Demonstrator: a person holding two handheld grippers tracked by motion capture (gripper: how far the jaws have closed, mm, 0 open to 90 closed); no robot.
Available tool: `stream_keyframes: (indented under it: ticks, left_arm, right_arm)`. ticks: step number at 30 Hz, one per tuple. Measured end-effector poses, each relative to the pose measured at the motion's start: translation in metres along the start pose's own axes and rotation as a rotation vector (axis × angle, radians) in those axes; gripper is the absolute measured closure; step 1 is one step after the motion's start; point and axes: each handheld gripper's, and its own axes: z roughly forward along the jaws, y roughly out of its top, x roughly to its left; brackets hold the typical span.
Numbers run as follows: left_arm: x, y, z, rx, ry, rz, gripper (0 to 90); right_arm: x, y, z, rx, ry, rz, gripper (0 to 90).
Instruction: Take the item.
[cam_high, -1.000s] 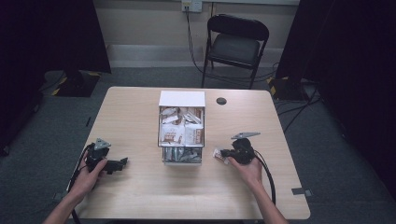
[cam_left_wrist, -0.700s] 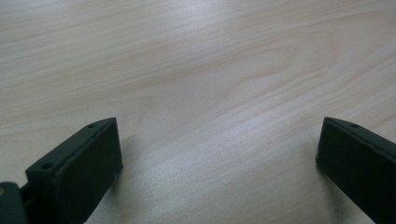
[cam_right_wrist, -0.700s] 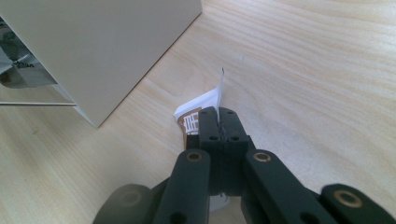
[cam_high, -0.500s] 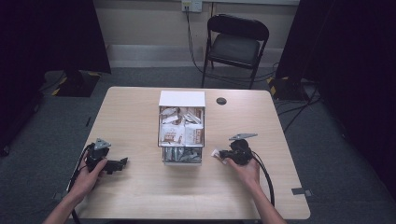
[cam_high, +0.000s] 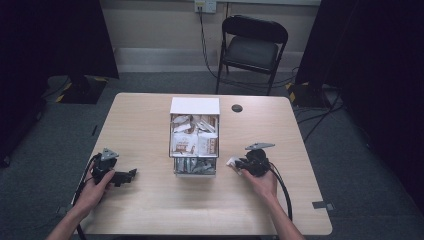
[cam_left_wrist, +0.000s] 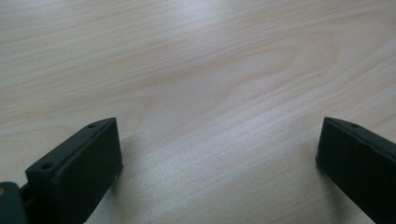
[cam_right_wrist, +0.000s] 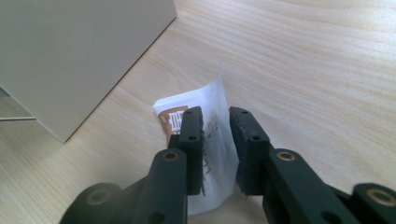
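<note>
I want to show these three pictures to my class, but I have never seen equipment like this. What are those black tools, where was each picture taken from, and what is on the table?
A person sits at a wooden table and holds a hand tool in each hand: a black two-jaw gripper with a trailing cable. The high view looks down from above; the left gripper is at its left, the right gripper at its right. The other two pictures come from small cameras riding on the grippers, looking along their jaws.

In the middle of the table stands a white box with clear drawers full of small packets. A small dark round thing lies behind it.

The left gripper's jaws stand wide apart over bare wood. The right gripper's jaws are closed on a white sachet with brown print, beside the box.
</note>
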Motion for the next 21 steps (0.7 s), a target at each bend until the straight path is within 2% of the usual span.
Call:
stream_keyframes:
  ticks: [6,10,12,15,19,21]
  left_arm:
    - [0.000,0.000,0.000,0.000,0.000,0.000,0.0]
    - [0.000,0.000,0.000,0.000,0.000,-0.001,0.0]
    - [0.000,0.000,0.000,0.000,0.000,0.000,0.0]
    - [0.000,0.000,0.000,0.000,0.000,0.000,0.0]
    - [0.000,0.000,0.000,0.000,0.000,0.000,0.0]
    - [0.000,0.000,0.000,0.000,0.000,0.000,0.0]
  right_arm:
    - [-0.001,0.001,-0.002,-0.026,0.024,0.007,67.9]
    - [-0.001,0.001,-0.003,-0.051,0.021,0.036,53.5]
    - [-0.002,0.002,-0.004,-0.063,0.022,0.044,50.3]
    - [-0.003,0.004,-0.006,-0.078,0.024,0.059,37.7]
    - [-0.004,0.006,-0.008,-0.083,-0.008,0.072,20.4]
    - [-0.005,0.007,-0.010,-0.085,-0.009,0.086,16.2]
